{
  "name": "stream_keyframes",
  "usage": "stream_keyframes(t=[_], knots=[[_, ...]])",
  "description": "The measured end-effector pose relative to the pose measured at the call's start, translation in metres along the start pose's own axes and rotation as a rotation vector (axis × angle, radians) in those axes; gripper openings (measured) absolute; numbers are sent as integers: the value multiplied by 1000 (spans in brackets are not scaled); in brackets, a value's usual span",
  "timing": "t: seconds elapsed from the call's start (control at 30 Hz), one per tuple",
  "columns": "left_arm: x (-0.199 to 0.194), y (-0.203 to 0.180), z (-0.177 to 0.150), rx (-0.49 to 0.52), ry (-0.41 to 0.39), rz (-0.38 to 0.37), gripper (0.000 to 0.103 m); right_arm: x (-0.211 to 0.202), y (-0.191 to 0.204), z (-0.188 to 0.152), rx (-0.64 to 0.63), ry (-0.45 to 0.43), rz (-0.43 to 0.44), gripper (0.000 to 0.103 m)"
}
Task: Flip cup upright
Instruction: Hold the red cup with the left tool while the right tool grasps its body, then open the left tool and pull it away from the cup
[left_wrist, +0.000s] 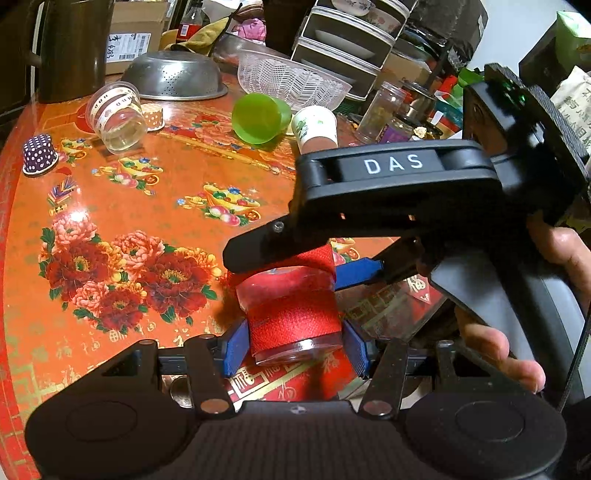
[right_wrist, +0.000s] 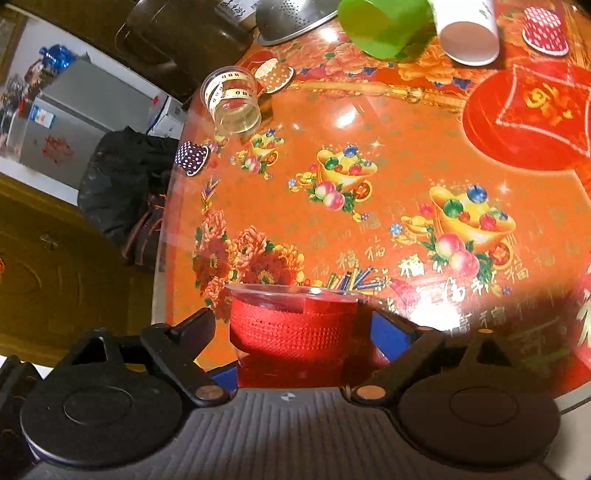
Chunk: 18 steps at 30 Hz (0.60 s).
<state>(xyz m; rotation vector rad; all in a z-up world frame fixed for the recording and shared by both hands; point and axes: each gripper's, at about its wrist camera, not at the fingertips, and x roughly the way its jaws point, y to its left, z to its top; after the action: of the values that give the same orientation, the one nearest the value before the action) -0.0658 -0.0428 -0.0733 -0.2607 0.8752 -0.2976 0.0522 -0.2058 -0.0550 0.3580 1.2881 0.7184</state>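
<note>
Between both grippers at the near edge of the table (left_wrist: 155, 173): clear cup with red woven sleeve (left_wrist: 291, 317), gripped at its base by the left gripper (left_wrist: 295, 349) and nearer its rim by the right gripper (right_wrist: 295, 332), apparently mid-handover so it can be turned upright. Farther off, lying tipped: green cup (left_wrist: 260, 118), white paper cup (left_wrist: 316, 129), clear labelled cup (left_wrist: 116, 116).

red-sleeved cup (left_wrist: 293, 317) between left gripper (left_wrist: 295, 349) jaws; right gripper (left_wrist: 295, 267) clamping it
</note>
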Motion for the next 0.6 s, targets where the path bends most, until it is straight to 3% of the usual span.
stream_keyframes(t=[0.23, 0.6], knots=[[1, 2, 0, -7, -1, -6, 59, 5, 4, 7, -12, 6, -45, 77], [0, 2, -1, -10, -2, -3, 59, 9, 10, 9, -31, 13, -61, 71]])
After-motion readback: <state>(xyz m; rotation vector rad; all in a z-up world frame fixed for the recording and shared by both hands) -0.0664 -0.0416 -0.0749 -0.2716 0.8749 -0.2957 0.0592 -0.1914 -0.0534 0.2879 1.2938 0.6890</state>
